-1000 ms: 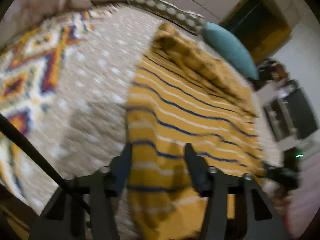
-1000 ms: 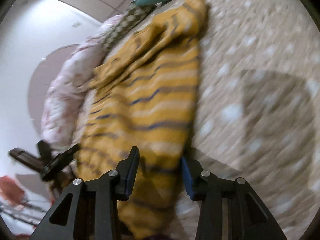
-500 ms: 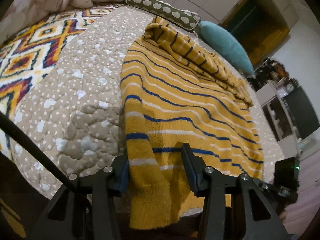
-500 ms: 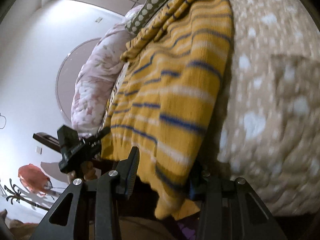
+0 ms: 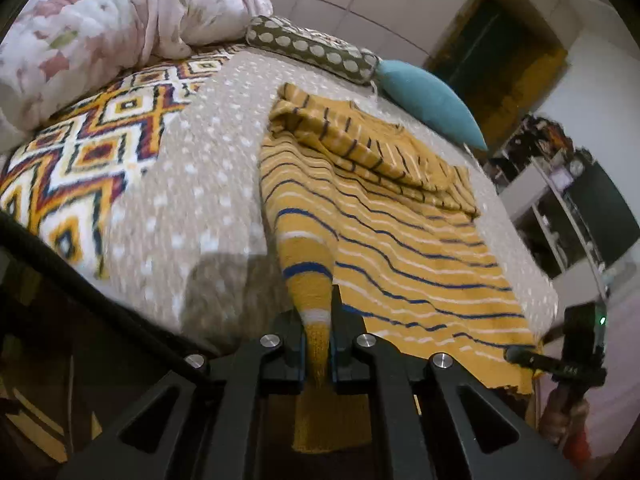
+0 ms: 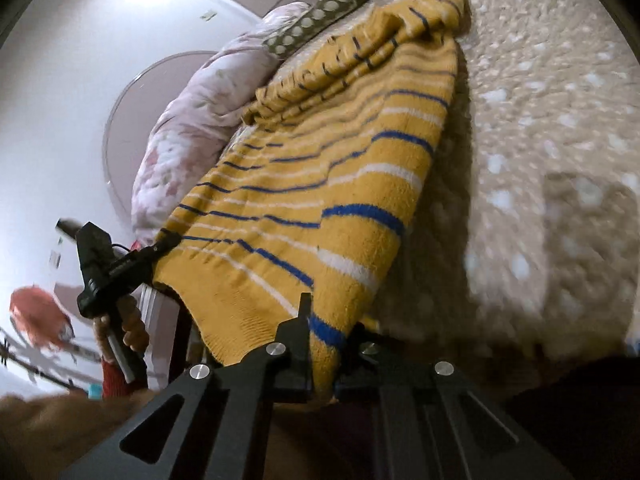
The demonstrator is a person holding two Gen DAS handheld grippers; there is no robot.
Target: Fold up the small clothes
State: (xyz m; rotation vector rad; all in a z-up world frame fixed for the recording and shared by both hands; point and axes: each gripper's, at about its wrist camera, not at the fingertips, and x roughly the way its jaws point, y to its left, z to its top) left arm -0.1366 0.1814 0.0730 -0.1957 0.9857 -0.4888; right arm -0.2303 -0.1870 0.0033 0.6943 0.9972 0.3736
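My left tongs and right tongs are each clamped on a near hem corner of the yellow striped sweater lying on the bed; next, I judge, carry both corners toward twelve o'clock, folding it in half.

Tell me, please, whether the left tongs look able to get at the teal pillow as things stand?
Probably not. The left tongs are shut on the hem of the yellow striped sweater, and the teal pillow lies at the far end of the bed, beyond the whole sweater; they would have to let go first.
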